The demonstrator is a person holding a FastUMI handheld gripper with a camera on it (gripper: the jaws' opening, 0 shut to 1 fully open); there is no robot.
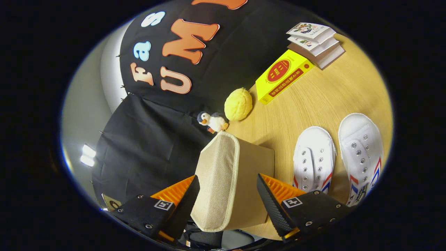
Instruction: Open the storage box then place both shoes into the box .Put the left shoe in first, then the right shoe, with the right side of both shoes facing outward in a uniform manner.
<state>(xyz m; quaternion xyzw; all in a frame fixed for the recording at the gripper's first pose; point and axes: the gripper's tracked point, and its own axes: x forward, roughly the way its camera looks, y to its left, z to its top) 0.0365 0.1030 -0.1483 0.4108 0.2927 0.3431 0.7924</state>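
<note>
storage box [230, 181] sits between your gripper [228, 195] fingers, which are spread apart with a gap on each side of it, on the wooden table [313, 104]. to its right, two white shoes [336, 157] lie side by side.

storage box [226, 181] base hidden behind fingers [190, 198]; right shoe [362, 157] heel cut off; book [282, 75] text too small tbh
</note>
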